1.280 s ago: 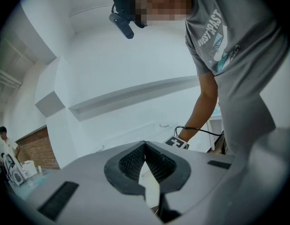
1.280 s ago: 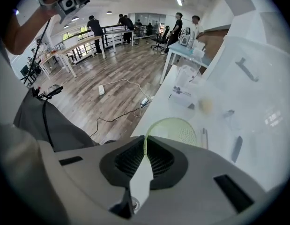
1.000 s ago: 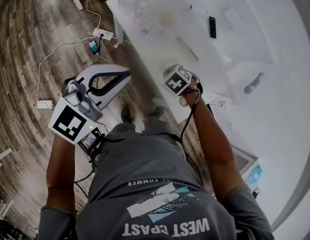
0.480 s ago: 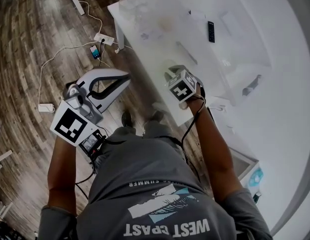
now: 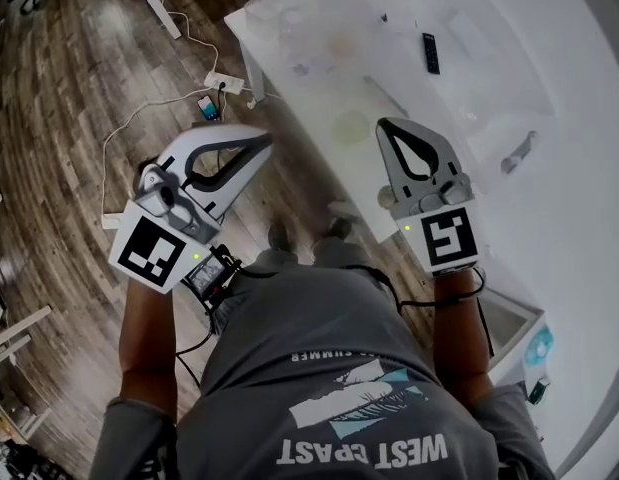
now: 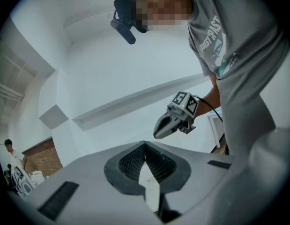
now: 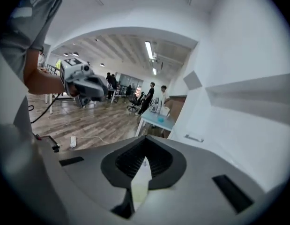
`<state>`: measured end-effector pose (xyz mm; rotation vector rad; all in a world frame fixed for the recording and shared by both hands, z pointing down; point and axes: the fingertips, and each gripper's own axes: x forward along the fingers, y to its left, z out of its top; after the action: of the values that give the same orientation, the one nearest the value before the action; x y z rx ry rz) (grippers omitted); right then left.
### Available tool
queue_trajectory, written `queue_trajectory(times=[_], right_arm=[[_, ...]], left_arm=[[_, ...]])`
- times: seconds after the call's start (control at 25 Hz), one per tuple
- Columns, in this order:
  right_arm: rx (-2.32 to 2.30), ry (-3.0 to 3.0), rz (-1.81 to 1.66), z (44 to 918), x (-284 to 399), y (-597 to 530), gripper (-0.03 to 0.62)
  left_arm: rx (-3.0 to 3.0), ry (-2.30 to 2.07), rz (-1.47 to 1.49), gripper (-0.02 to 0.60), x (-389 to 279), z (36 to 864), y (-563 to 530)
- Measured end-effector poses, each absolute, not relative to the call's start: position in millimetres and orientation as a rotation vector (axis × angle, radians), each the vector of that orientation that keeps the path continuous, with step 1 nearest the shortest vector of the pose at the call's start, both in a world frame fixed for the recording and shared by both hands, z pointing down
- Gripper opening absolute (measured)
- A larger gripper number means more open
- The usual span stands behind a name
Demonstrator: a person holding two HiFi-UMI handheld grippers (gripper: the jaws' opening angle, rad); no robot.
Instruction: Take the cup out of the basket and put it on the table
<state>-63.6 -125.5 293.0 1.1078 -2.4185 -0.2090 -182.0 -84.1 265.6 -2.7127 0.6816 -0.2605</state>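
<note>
Head view: left gripper over the wood floor, jaws together, nothing in them. Right gripper above the near edge of the white table, jaws just closed and now together, also holding nothing. Faint pale greenish round shape on the table, most likely the cup, just left of the right gripper's tips and apart from them; well apart from the left gripper, across the table edge. Too washed out to tell upright from tipped. Black remote farther back on the table; power strip and cables down on the floor.

Left gripper view: ribbed pads meeting at the tips, nothing caught between. Beyond them the right gripper, closed, at the end of the person's forearm, against a plain white wall.

Right gripper view: pads pressed tip to tip, nothing pinched. Only a pale sliver showing through the slit behind them, too little to name. Left gripper off to the upper left, over the wood floor, with people and desks far behind.
</note>
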Motion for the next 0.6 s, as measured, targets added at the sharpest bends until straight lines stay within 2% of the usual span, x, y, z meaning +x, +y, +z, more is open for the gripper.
queue_trajectory(times=[0.2, 0.6], right_arm=[[1.152, -2.513, -0.334, 233.7, -66.9, -89.1, 0.011], [1.213, -2.483, -0.362, 209.0, -54.3, -60.7, 0.011]], left_arm=[[-2.687, 0.635, -0.283, 0.009, -178.4, 254.4, -74.2], [-2.68, 0.569, -0.247, 0.009, -168.0, 235.2, -63.0]])
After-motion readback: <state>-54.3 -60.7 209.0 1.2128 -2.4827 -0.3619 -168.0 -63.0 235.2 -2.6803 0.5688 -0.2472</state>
